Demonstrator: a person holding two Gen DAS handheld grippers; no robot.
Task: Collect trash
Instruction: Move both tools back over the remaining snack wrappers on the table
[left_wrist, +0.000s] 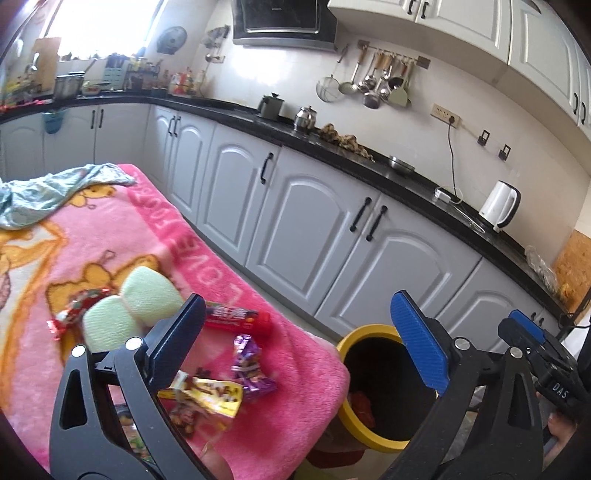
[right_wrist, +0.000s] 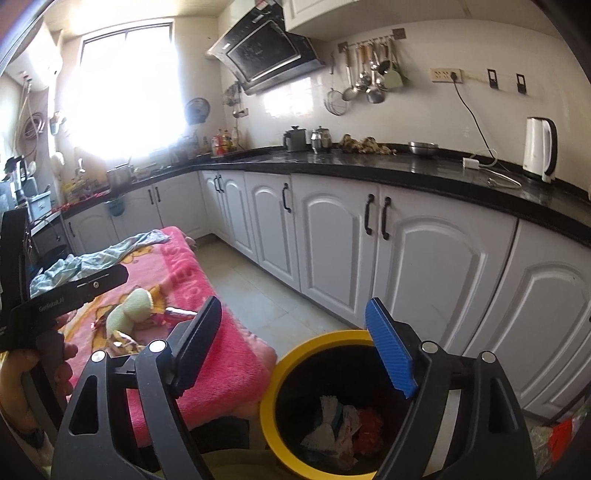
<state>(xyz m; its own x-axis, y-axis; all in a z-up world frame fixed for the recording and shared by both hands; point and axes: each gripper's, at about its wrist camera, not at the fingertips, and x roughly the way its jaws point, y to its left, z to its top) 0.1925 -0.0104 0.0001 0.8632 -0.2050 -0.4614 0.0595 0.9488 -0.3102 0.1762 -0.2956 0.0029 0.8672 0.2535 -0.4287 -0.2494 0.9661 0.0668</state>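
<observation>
A yellow-rimmed black trash bin (left_wrist: 369, 424) (right_wrist: 314, 347) stands on the floor beside a table under a pink blanket (left_wrist: 229, 258) (right_wrist: 221, 354). White and red wrappers (right_wrist: 340, 428) lie inside the bin. On the blanket lie a red tube wrapper (left_wrist: 240, 320), a purple wrapper (left_wrist: 248, 363), a yellow wrapper (left_wrist: 207, 397), a red foil wrapper (left_wrist: 74, 306) and two pale green sponges (left_wrist: 129, 306) (right_wrist: 133, 310). My left gripper (left_wrist: 299, 339) is open and empty over the blanket's edge. My right gripper (right_wrist: 295, 350) is open and empty above the bin.
White kitchen cabinets (right_wrist: 332, 229) with a black countertop (right_wrist: 369, 166) run along the wall behind the bin. A white kettle (right_wrist: 539, 147), pots and a bowl stand on the counter. A light blue cloth (left_wrist: 48, 192) lies at the blanket's far end.
</observation>
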